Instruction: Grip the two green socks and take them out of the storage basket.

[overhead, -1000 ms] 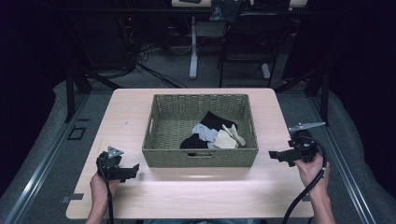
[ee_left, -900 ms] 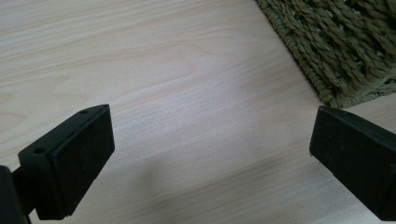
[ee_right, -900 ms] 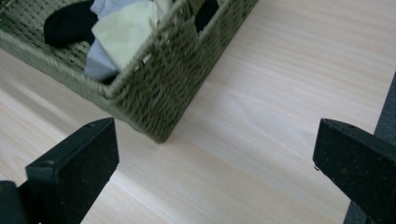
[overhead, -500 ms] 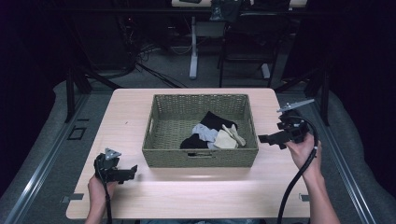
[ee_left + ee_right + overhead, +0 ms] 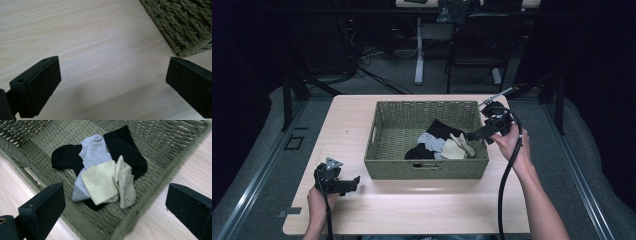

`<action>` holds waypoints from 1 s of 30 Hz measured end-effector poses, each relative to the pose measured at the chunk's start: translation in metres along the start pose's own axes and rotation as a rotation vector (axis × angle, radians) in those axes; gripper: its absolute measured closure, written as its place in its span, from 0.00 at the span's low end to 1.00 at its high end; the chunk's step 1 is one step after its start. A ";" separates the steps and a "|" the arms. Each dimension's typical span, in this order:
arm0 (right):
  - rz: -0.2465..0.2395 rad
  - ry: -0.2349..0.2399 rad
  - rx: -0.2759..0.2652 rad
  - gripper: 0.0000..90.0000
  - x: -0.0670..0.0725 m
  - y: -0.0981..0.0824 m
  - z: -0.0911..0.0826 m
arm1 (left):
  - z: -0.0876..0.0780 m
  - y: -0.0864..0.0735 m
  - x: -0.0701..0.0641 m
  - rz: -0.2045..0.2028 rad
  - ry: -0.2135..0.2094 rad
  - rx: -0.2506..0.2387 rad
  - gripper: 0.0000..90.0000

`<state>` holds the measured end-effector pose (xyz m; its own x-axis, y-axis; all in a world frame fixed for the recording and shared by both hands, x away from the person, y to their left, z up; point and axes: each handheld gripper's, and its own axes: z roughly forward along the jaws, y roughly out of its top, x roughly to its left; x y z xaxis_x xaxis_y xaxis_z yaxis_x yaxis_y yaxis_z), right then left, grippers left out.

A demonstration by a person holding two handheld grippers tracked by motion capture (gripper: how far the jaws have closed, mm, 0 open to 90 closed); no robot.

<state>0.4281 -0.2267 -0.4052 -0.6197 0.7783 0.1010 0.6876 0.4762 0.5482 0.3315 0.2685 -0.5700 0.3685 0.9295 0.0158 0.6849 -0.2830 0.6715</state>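
A light wooden table (image 5: 362, 120) stands on grey floor (image 5: 377, 87); behind it, a white desk leg (image 5: 418, 52) and black cables (image 5: 362, 60)

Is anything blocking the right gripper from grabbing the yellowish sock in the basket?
Nothing visible does. The right gripper is open above the basket's right rim, and the pale yellow sock lies on top of the grey sock and black socks.

left gripper (image 5: 354, 182): jaws wide apart, held low | right gripper (image 5: 472, 136): jaws wide apart, arm extended forward
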 end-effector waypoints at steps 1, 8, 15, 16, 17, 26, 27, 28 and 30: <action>-0.003 0.006 0.007 0.02 0.001 0.002 0.002 | 0.000 0.000 0.000 0.001 0.000 0.000 0.00; 0.004 0.019 0.056 0.21 0.004 0.022 0.032 | -0.001 -0.001 0.001 -0.003 0.001 0.000 0.00; 0.019 -0.006 0.124 0.25 0.001 0.028 0.058 | -0.002 -0.001 0.002 -0.008 0.003 -0.005 0.00; 0.031 -0.008 0.132 0.27 0.001 0.029 0.063 | -0.002 -0.001 0.002 -0.006 0.003 -0.003 0.00; 0.024 -0.018 0.149 0.28 0.000 0.030 0.065 | -0.001 -0.001 0.002 -0.008 0.003 -0.001 0.00; 0.058 -0.068 0.219 0.47 -0.001 0.033 0.093 | -0.002 -0.001 0.002 -0.007 0.001 -0.002 0.00; 0.054 -0.072 0.235 0.49 -0.002 0.034 0.095 | -0.002 -0.001 0.002 -0.004 0.001 0.000 0.00; 0.058 -0.072 0.240 0.50 -0.002 0.034 0.096 | -0.002 -0.001 0.001 -0.003 0.001 -0.001 0.00; 0.060 -0.082 0.257 0.54 -0.002 0.034 0.100 | -0.001 -0.001 0.001 -0.003 0.001 -0.002 0.00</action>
<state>0.4908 -0.1715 -0.4699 -0.5493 0.8339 0.0539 0.8023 0.5082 0.3131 0.3306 0.2701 -0.5693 0.3657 0.9306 0.0146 0.6846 -0.2796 0.6732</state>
